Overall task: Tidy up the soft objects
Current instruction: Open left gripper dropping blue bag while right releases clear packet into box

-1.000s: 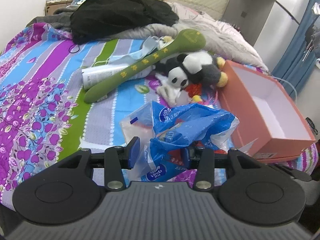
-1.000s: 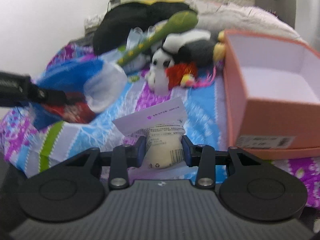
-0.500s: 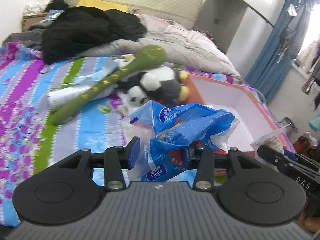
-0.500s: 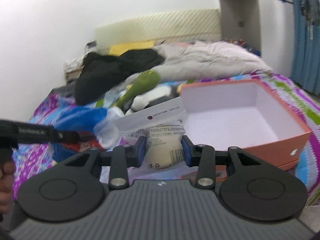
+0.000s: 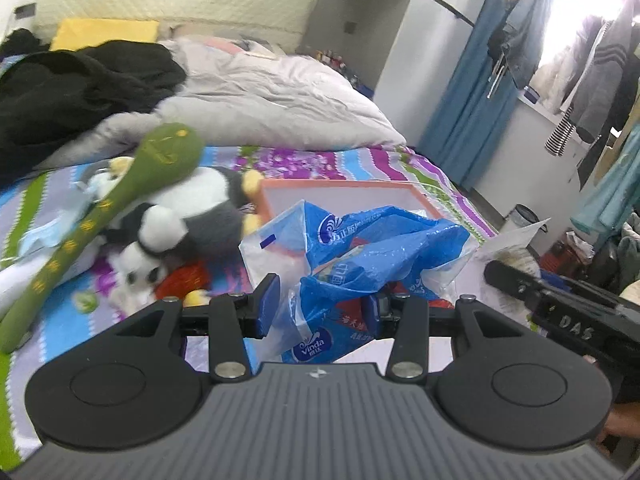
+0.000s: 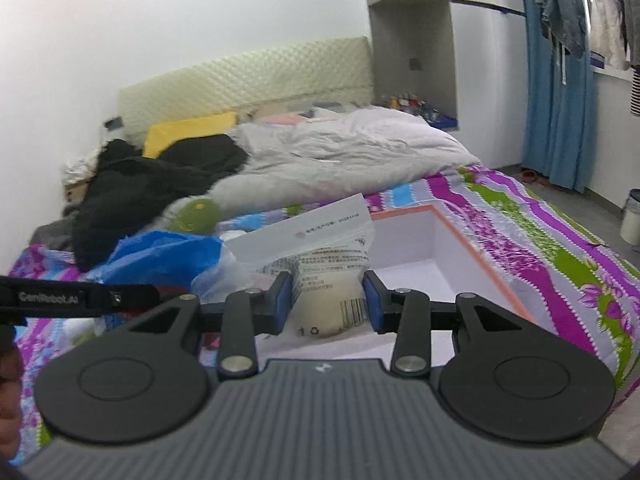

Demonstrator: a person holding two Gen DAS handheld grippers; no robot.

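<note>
From the left wrist camera we see our left gripper (image 5: 322, 304) clamped on a crinkled blue plastic tissue pack (image 5: 360, 256), its thin glossy film bunched between the blue pads. Just beyond the pack lies an open orange cardboard box (image 5: 340, 192) with a smooth white inside, resting on the striped, flower-printed bedsheet (image 5: 360, 160). To the left of the box a fuzzy panda plush (image 5: 188, 224) lies on its side, and a long green felt-like plush (image 5: 120, 196) with a rounded head is tilted across it. Farther back sit a heap of black clothing (image 5: 80, 84) and a puffy grey duvet (image 5: 272, 104). At the right edge our right gripper (image 5: 560, 312) shows as a matte black bar

From the right wrist camera we see our right gripper (image 6: 326, 300) closed on a soft cream-coloured pouch (image 6: 328, 304) in clear printed film with a flat white header and a barcode. The pouch hangs over the near left corner of the orange cardboard box (image 6: 460, 240), whose white floor is bare. To the left the blue plastic tissue pack (image 6: 160, 256) is held up by the left gripper (image 6: 80, 300). The quilted cream headboard (image 6: 248, 76) stands far behind
</note>
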